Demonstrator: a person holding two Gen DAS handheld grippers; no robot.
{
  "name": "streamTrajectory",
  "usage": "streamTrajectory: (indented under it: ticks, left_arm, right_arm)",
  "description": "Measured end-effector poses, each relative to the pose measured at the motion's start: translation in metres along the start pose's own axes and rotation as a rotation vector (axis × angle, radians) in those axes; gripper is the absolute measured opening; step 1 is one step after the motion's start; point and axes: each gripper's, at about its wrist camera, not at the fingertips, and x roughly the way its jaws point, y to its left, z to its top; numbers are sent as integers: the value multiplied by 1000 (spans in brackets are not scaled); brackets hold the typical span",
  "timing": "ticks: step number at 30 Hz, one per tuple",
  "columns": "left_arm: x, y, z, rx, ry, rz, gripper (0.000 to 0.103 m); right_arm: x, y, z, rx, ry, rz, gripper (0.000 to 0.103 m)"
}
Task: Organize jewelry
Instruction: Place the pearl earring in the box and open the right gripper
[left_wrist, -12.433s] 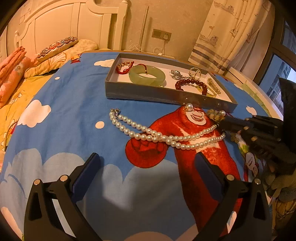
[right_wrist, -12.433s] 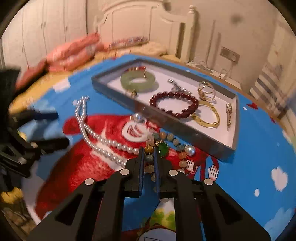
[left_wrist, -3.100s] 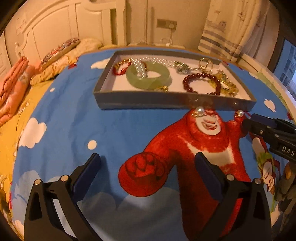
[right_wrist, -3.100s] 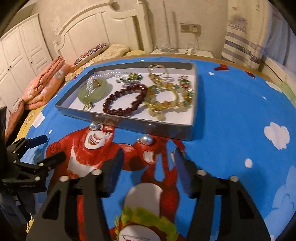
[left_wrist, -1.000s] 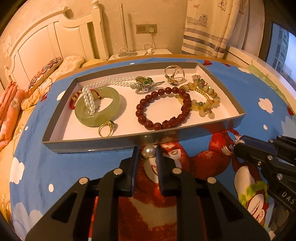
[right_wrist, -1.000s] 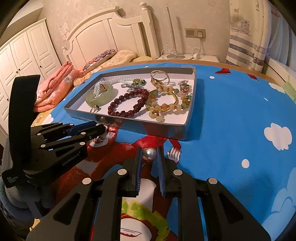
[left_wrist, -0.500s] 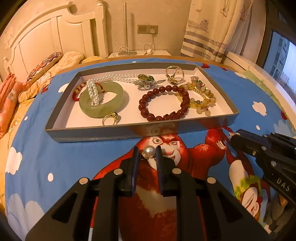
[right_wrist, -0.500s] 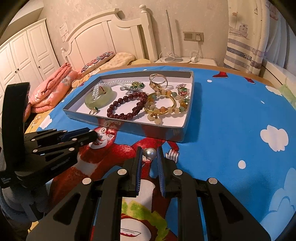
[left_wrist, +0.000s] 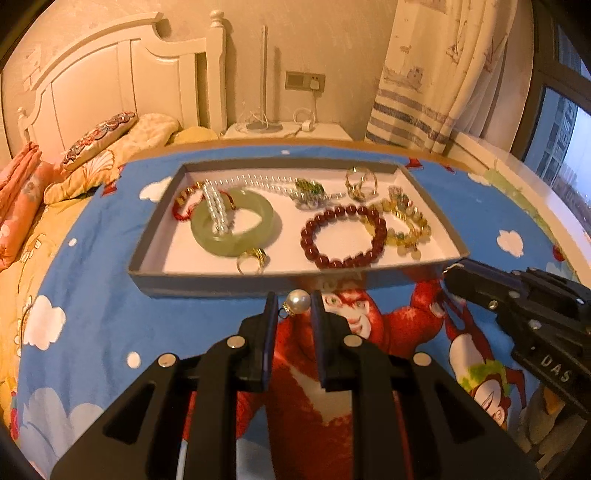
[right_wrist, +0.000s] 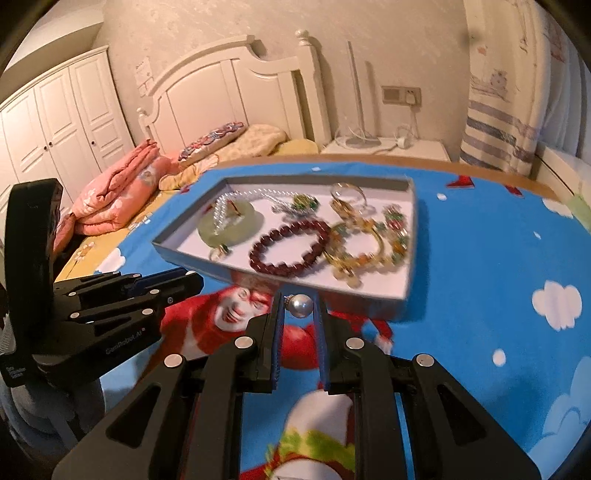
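My left gripper (left_wrist: 293, 309) is shut on a pearl earring (left_wrist: 298, 302) and holds it above the blue cloth, just in front of the grey jewelry tray (left_wrist: 207, 284). My right gripper (right_wrist: 298, 308) is shut on a second pearl earring (right_wrist: 300, 305), also in front of the tray (right_wrist: 369, 295). The tray holds a jade bangle (left_wrist: 236, 226) with a pearl necklace (left_wrist: 218, 210) draped over it, a dark red bead bracelet (left_wrist: 343, 236), yellow bead bracelets (left_wrist: 406, 225), rings and a brooch. The right gripper also shows in the left wrist view (left_wrist: 448, 275), the left gripper in the right wrist view (right_wrist: 195, 282).
The tray sits on a blue cartoon cloth (left_wrist: 92, 295) with a red bear print. A bed with pillows (left_wrist: 96, 144) and folded pink bedding (right_wrist: 110, 192) lies to the left. A nightstand (left_wrist: 288, 129), curtain (left_wrist: 436, 74) and window sill stand behind.
Both grippers have lifted and pulled back a little from the tray, each still holding its pearl earring. Three seconds ago both were open and the earrings lay on the cloth.
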Motion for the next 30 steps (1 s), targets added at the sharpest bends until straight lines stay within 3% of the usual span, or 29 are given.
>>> streamTrajectory:
  ticks: [12,19,21,23,28,30]
  left_arm:
    - [23,27,43,-60,-39,6,18]
    - [45,36,50,-92,-32,-5,19]
    - [45,38,48,-100,-39,1,38]
    - [42,41,47,-114,-61,16,68]
    - [19,50,45,-154,-163,100,99]
    - [7,53,41,-162,-216,148,101]
  right_arm:
    - [50,22,35,-30,-8,6,17]
    - [70,21,42,-4,-3,1,18]
    - [69,17,42,8,-10,-4,22]
    - [65,11,41,32,-25,-1,33]
    - [54,2,39,72,-54,-26,42]
    - [47,2,36,77,-62,-60,58]
